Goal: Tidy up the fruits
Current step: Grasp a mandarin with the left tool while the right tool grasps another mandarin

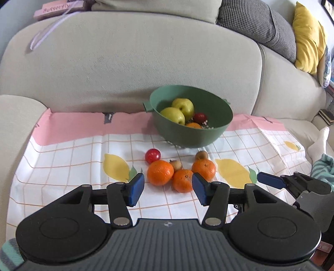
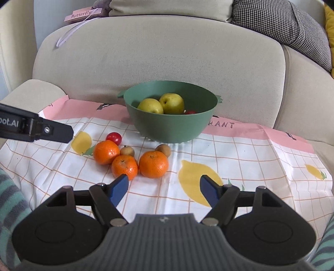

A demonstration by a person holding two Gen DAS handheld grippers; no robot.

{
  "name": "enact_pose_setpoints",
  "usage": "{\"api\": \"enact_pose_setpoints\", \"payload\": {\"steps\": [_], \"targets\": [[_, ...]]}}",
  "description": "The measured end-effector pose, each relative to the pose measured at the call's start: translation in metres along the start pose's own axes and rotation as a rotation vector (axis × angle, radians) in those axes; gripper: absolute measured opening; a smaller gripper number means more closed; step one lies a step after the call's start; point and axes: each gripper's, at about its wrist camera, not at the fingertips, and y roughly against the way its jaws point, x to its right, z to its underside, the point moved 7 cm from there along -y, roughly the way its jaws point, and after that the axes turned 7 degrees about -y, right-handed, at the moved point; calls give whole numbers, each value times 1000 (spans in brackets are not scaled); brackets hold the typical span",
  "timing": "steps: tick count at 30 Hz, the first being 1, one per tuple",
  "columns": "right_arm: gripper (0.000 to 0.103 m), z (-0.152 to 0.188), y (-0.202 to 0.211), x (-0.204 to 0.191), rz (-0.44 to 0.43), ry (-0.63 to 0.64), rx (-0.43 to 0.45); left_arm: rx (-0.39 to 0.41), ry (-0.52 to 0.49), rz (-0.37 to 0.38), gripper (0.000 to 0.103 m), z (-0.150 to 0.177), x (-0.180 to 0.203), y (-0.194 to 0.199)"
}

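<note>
A green bowl (image 1: pixel 191 125) (image 2: pixel 171 123) stands on a checked cloth (image 1: pixel 83 154) (image 2: pixel 250 166) and holds two yellow-green apples (image 1: pixel 177 111) (image 2: pixel 161 104), a red fruit (image 1: pixel 199 117) and an orange (image 1: pixel 193 125). In front of it lie three oranges (image 1: pixel 160 172) (image 2: pixel 153 164), a red fruit (image 1: pixel 152 156) (image 2: pixel 113 138) and two small brown fruits (image 1: pixel 201 155) (image 2: pixel 163 150). My left gripper (image 1: pixel 168 189) is open and empty just before the oranges. My right gripper (image 2: pixel 163 191) is open and empty, close before the oranges; it also shows in the left wrist view (image 1: pixel 271 180).
The cloth covers a beige sofa seat with backrest (image 1: pixel 133 62) behind the bowl and an armrest (image 1: pixel 18 116) at left. A pink box marked Butterfly (image 1: pixel 56 9) lies on the backrest. Checked and yellow cushions (image 1: pixel 309 39) sit at the right.
</note>
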Motion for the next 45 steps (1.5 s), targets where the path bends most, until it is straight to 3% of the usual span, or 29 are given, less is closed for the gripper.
{"api": "enact_pose_setpoints", "payload": {"steps": [4,9,17,30,45], "targets": [[57,4,-8,1,-10,2,-9,-26,0,20,58,6,4,-13],[49,5,-18,3,-35,-9,-19,-52,-8,31,56,10,7,-27],[48,0,-36,2,-51,21,-7,-75,4,13,56,11,4,-49],[48,-15,-70,6,-99,-134,-48,-93,73,-17,55,0,-16,-86],[44,-14,-90,11,-162,-250,-96,-109,186,39,56,4,-30,-106]]}}
